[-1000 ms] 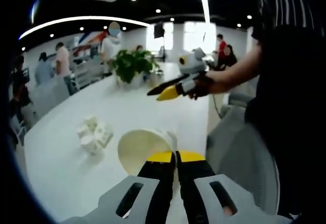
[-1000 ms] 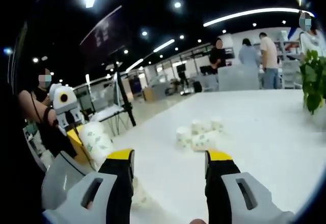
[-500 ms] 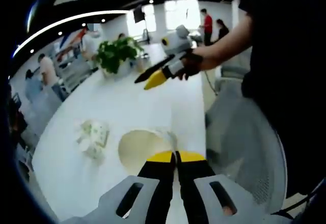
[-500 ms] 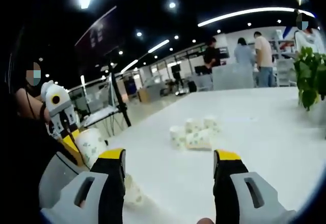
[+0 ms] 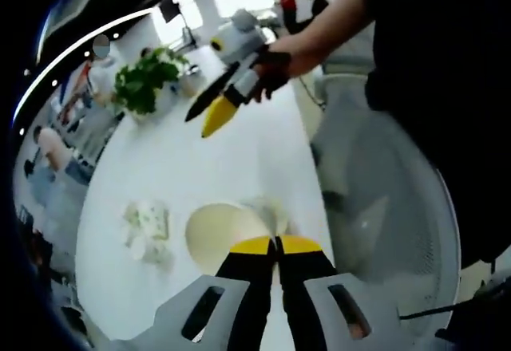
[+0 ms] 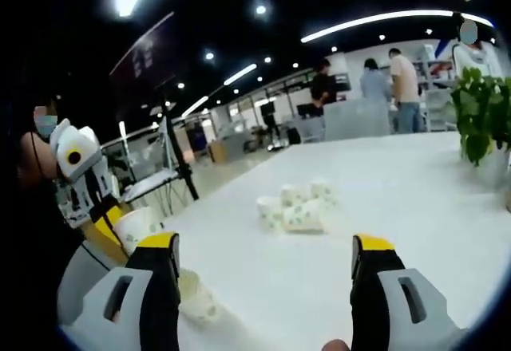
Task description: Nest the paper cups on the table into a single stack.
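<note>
White table (image 6: 415, 207) in an open office, potted plant (image 5: 142, 86) at its far side.
Left tool (image 5: 276, 245) clamped on a paper cup (image 5: 226, 235), mouth facing the camera; right tool (image 6: 266, 249) spread apart, loose cups (image 6: 293, 209) clustered ahead of it.

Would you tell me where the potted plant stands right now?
The potted plant stands on the white table's far right side in the right gripper view, beyond the loose cups.

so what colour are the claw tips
Yellow on black, clearest on the right claw in the right gripper view.
</note>
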The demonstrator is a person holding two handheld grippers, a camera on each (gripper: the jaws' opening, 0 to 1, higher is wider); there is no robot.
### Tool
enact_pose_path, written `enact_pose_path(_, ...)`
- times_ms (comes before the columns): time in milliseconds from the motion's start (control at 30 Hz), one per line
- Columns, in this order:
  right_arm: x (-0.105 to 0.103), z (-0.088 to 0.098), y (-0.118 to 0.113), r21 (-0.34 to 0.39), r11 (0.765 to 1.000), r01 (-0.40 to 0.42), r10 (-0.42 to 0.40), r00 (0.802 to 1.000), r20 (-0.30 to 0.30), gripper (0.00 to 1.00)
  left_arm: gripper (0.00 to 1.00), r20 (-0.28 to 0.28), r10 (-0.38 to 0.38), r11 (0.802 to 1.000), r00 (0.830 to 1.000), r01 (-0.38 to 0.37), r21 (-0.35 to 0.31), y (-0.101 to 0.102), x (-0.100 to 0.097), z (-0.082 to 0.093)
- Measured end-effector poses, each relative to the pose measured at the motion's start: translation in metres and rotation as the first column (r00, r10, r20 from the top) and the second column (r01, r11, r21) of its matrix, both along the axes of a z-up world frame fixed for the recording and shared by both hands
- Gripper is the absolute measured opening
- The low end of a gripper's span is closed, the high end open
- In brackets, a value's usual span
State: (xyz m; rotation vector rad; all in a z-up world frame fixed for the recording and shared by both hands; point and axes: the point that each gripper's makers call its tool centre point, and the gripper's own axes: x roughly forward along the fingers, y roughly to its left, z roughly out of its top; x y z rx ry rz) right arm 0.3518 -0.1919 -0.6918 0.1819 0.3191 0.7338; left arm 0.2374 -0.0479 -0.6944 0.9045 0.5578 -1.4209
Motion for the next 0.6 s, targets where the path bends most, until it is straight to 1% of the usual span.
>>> enact_pose_path(33, 0.000, 0.000, 0.000, 0.001, 1.000, -0.001, 0.001, 1.000, -0.001, 0.87, 0.00, 0.010, -0.016, 0.999, 1.000, 0.016, 0.035, 0.003, 0.001, -0.003)
enact_pose_path(100, -0.001, -0.002, -0.001, 0.003, 1.000, -0.002, 0.002, 1.000, -0.005, 0.87, 0.00, 0.008, -0.039, 0.997, 0.999, 0.039, 0.064, 0.003, -0.001, -0.007)
enact_pose_path(133, -0.001, -0.003, -0.002, 0.002, 1.000, -0.003, 0.003, 1.000, -0.007, 0.87, 0.00, 0.015, -0.068, 0.994, 0.998, 0.067, 0.083, 0.003, -0.003, -0.008)
enact_pose_path(200, -0.001, -0.005, -0.003, 0.003, 1.000, -0.004, 0.004, 1.000, -0.010, 0.86, 0.00, 0.019, -0.086, 0.992, 0.996, 0.084, 0.093, 0.001, -0.003, -0.010)
enact_pose_path(333, 0.000, -0.005, -0.006, 0.004, 1.000, 0.000, 0.001, 1.000, -0.010, 0.86, 0.00, 0.015, -0.090, 0.991, 0.996, 0.088, 0.102, -0.003, 0.000, -0.012)
enact_pose_path(433, 0.001, -0.004, -0.010, 0.008, 1.000, 0.010, -0.010, 1.000, -0.009, 0.86, 0.00, 0.020, -0.122, 0.984, 0.992, 0.118, 0.131, -0.005, -0.001, -0.015)
enact_pose_path(500, 0.001, -0.005, -0.012, 0.016, 1.000, 0.019, -0.019, 1.000, -0.012, 0.86, 0.00, 0.019, -0.128, 0.982, 0.992, 0.124, 0.140, -0.008, -0.001, -0.016)
enact_pose_path(600, 0.000, -0.008, -0.015, 0.022, 0.999, 0.030, -0.029, 0.999, -0.017, 0.86, 0.00, 0.019, -0.166, 0.972, 0.986, 0.160, 0.171, -0.013, -0.002, -0.019)
